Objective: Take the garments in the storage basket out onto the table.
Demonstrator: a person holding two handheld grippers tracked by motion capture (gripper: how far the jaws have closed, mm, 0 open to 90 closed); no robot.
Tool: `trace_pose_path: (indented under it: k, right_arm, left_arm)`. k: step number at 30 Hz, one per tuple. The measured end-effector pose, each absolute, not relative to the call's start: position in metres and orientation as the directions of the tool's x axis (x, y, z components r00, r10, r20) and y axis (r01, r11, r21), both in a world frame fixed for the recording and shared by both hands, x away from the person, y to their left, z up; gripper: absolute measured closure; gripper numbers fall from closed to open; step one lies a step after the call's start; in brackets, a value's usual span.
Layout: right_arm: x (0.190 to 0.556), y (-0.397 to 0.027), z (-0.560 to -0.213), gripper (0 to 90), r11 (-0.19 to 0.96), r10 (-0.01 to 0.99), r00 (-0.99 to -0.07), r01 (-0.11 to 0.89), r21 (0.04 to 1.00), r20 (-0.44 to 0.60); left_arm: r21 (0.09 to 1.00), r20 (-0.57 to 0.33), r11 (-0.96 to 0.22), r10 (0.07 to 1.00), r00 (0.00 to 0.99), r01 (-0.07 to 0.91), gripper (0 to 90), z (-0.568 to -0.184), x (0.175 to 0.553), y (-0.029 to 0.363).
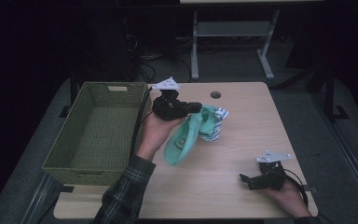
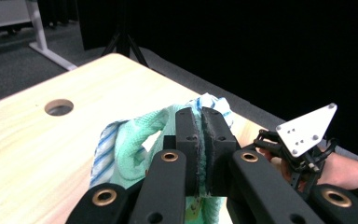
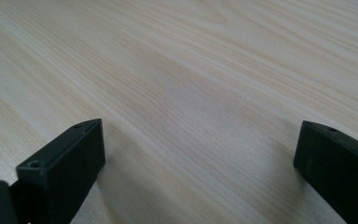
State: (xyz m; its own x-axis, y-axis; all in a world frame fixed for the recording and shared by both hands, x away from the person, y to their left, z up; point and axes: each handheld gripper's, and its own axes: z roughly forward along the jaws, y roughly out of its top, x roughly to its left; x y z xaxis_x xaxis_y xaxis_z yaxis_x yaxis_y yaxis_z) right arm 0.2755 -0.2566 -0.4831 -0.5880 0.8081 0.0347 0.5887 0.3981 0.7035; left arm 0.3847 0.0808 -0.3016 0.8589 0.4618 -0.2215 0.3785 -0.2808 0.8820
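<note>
A mint-green garment (image 1: 186,135) with a blue-and-white striped part (image 1: 216,125) hangs from my left gripper (image 1: 196,108), which is shut on its upper fold above the table. In the left gripper view the two black jaws press together on the green cloth (image 2: 130,149) at my left gripper (image 2: 201,122). The cloth's lower end drapes onto the wooden table (image 1: 242,154). My right gripper (image 1: 245,180) rests low at the table's front right, jaws wide apart. In the right gripper view nothing but bare wood lies within my right gripper (image 3: 200,144).
A green woven basket (image 1: 98,133) stands at the table's left side, beside the left forearm. A round cable hole (image 1: 215,94) sits near the far edge. A white desk frame (image 1: 233,42) stands on the floor beyond the table.
</note>
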Motion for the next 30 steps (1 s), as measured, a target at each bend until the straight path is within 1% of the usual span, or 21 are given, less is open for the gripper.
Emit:
trace_pose_path:
  k: [16,29,30]
  right_arm:
    - [0.275,-0.257,-0.483,1.4,0.398,0.808,-0.588,0.59,0.702,0.036]
    - [0.275,-0.257,-0.483,1.4,0.4,0.807,-0.589,0.589,0.702,0.034]
    - [0.275,-0.257,-0.483,1.4,0.399,0.808,-0.589,0.59,0.702,0.035]
  left_arm:
    - [0.836,-0.268,-0.335,0.443,0.856,0.435,86.0,-0.357,0.383,0.042]
    - [0.775,-0.256,-0.42,0.474,0.843,0.472,85.4,-0.407,0.386,0.031]
    - [0.77,-0.266,-0.421,0.472,0.841,0.48,85.2,-0.411,0.387,0.031]
